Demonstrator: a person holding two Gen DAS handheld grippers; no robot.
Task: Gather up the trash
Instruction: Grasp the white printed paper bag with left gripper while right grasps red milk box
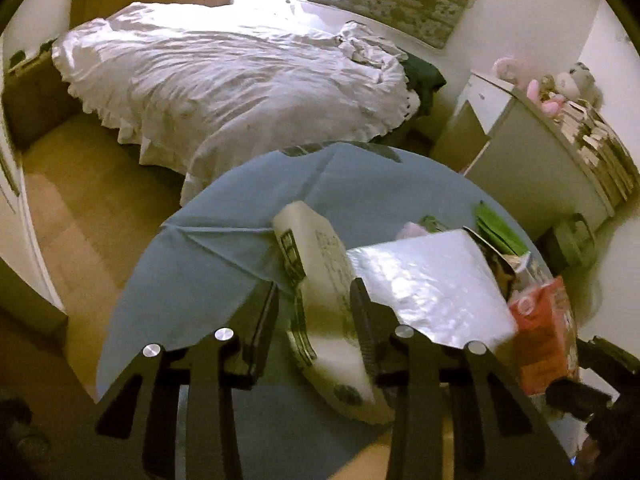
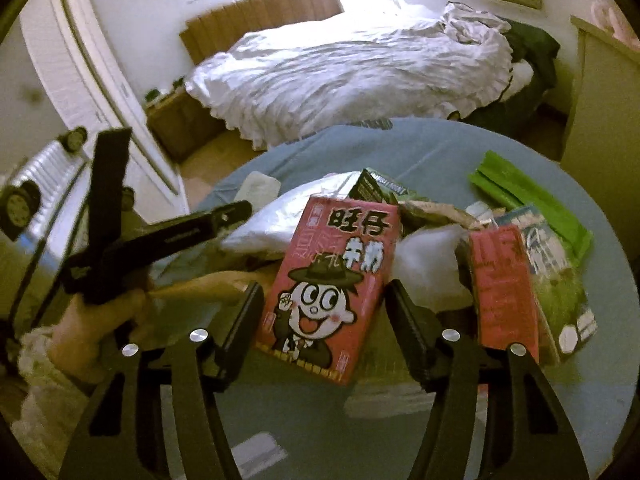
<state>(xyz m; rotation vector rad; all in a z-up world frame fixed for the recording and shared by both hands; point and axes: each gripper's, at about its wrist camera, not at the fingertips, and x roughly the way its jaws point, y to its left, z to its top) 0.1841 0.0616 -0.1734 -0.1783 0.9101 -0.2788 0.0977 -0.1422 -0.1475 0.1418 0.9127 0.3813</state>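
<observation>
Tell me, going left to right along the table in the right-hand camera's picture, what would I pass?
The other gripper, held in a hand → red cartoon carton between this gripper's fingers → second red carton → blue-green carton, with a green wrapper behind.

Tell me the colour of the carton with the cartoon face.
Red carton, clearest in the right wrist view.

Readable print on my trash pile
My red carton [image 2: 328,280] at frame centre reads "旺仔"; other packs' print blurs.
</observation>
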